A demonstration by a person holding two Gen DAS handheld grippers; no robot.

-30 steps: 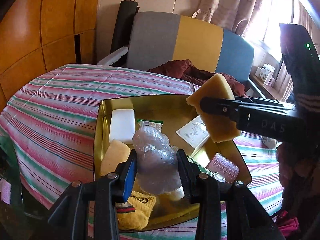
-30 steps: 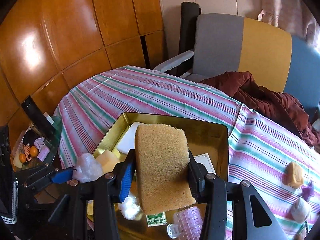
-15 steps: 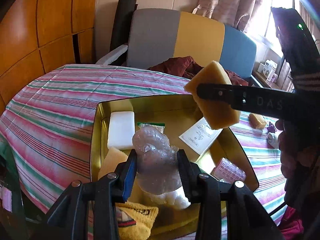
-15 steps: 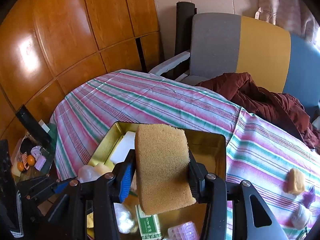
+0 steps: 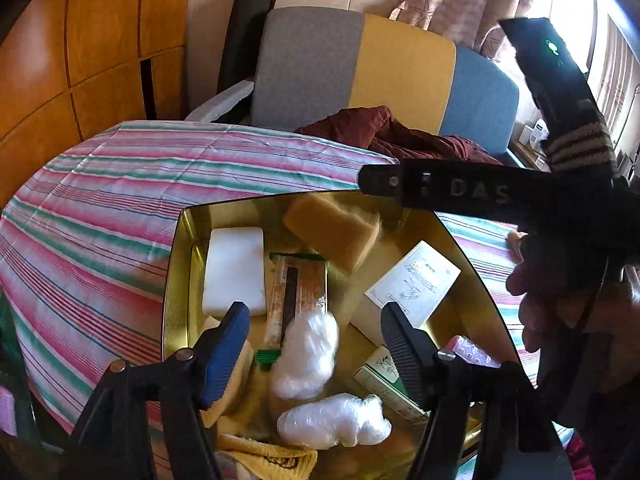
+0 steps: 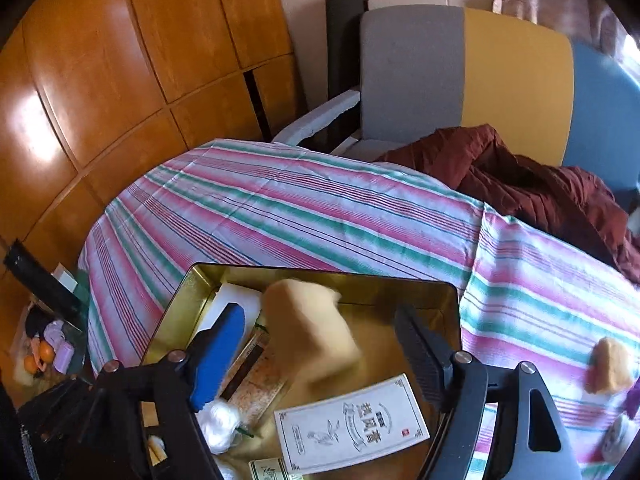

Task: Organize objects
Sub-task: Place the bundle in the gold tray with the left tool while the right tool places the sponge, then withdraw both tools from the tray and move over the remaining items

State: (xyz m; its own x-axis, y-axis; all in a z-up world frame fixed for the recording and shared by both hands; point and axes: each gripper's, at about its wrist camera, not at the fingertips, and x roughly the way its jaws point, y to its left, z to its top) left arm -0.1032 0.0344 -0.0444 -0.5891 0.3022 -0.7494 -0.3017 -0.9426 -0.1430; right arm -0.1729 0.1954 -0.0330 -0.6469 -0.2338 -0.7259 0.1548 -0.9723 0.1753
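A gold tin (image 5: 176,280) sits on the striped tablecloth and holds several items. My left gripper (image 5: 316,344) hangs over its near end with its jaws opening. A clear plastic wad (image 5: 306,354) is blurred between them, free of the pads. My right gripper (image 6: 320,344) is also opening over the tin (image 6: 320,274). A tan sponge (image 6: 308,332) shows blurred below and ahead of it, touching neither pad. In the left wrist view that sponge (image 5: 332,236) lies at the tin's far end under the right gripper's black finger.
In the tin lie a white block (image 5: 234,270), a snack packet (image 5: 298,292), a white card (image 6: 352,424), a second plastic wad (image 5: 334,420) and a yellow cloth (image 5: 268,456). A small sponge (image 6: 608,364) lies on the cloth at right. Chairs with a maroon garment (image 6: 520,176) stand behind.
Both grippers went from shut to open. The sponge left the right jaws and dropped into the tin's far end. The plastic wad slipped from the left jaws toward the tin. Both hands moved closer to the tin.
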